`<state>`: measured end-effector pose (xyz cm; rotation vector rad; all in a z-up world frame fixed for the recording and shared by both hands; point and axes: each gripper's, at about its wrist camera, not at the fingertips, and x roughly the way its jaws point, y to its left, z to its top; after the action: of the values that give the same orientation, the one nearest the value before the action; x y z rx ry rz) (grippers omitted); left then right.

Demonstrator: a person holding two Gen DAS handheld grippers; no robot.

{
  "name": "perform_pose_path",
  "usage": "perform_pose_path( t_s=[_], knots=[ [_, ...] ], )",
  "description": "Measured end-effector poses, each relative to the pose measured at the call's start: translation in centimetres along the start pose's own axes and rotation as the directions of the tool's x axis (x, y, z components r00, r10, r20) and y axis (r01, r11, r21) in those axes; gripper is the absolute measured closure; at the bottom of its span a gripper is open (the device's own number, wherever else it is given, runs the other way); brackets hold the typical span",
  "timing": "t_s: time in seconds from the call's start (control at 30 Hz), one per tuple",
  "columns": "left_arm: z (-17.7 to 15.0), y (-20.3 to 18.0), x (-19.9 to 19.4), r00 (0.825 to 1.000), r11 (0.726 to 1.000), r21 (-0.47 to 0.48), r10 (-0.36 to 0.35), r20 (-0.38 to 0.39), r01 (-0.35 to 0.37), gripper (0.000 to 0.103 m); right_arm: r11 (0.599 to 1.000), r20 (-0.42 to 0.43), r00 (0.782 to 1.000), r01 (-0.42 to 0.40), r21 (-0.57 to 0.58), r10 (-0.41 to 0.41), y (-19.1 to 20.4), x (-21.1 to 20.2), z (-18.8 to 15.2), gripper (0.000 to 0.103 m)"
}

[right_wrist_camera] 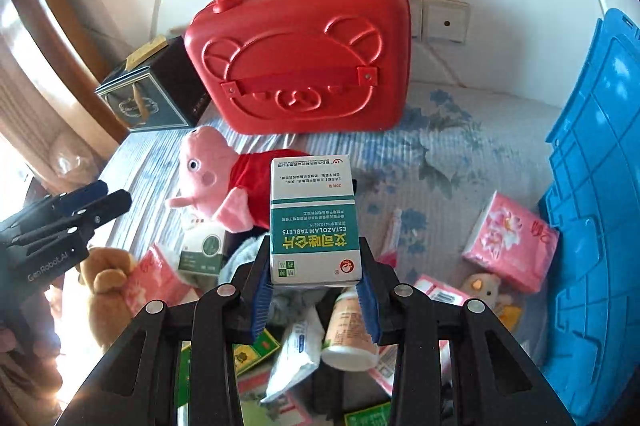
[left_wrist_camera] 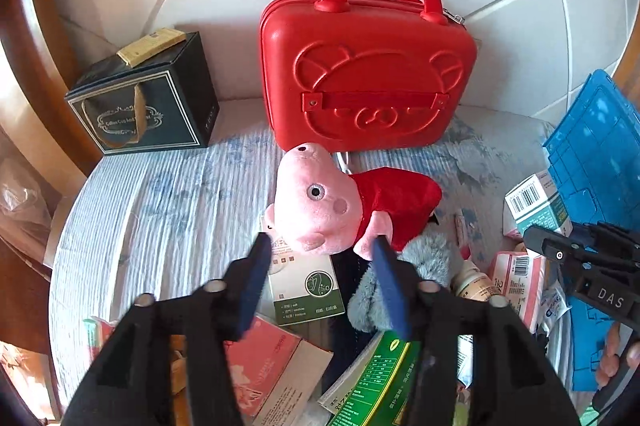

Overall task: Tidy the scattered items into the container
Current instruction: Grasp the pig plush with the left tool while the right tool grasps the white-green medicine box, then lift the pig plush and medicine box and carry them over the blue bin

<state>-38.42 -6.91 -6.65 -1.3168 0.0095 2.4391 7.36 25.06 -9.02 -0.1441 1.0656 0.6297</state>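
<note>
The right gripper (right_wrist_camera: pixel 314 290) squeezes a medicine box (right_wrist_camera: pixel 312 222) just in front of the pig toy (right_wrist_camera: pixel 212 177). The left gripper (left_wrist_camera: pixel 320 246) is wide open over the pig toy, holding nothing. The blue bin (right_wrist_camera: pixel 592 205) is far right of the pig toy.

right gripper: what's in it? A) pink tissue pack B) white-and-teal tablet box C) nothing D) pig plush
B: the right gripper has its blue fingers closed on either side of the white-and-teal tablet box, while the pig plush and pink tissue pack lie on the bed.
</note>
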Motion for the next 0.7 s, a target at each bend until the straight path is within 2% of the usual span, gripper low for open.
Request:
perform_pose_path(
  t_s=[0.23,0.4,0.5,0.53,0.7],
  knots=[
    [1.4,1.6,5.6,0.999,0.997,-0.071,-0.04,-0.027,0.038,0.036,1.0,-0.035,0.999,-0.01,-0.001,0.01,-0.4,3.6,0.9,0.066],
    [5.0,2.4,11.3,0.998,0.993,-0.115,0.0,-0.057,-0.007,0.036,1.0,-0.046,0.999,-0.026,-0.011,0.025,-1.0,7.0,2.4,0.066],
    [5.2,2.4,15.5,0.988,0.989,-0.139,-0.065,-0.137,0.046,0.035,0.998,-0.051,0.997,-0.058,-0.036,0.056,-1.0,9.0,3.0,0.066],
    [4.8,2.0,16.2,0.988,0.991,-0.123,-0.072,-0.139,0.055,0.035,0.998,-0.053,0.997,-0.057,-0.041,0.055,-0.9,9.7,3.2,0.066],
    [3.5,-0.1,14.3,0.998,0.998,-0.04,-0.041,-0.049,0.039,0.051,0.996,-0.078,0.995,-0.065,-0.058,0.06,-0.6,11.5,3.0,0.066]
  ],
)
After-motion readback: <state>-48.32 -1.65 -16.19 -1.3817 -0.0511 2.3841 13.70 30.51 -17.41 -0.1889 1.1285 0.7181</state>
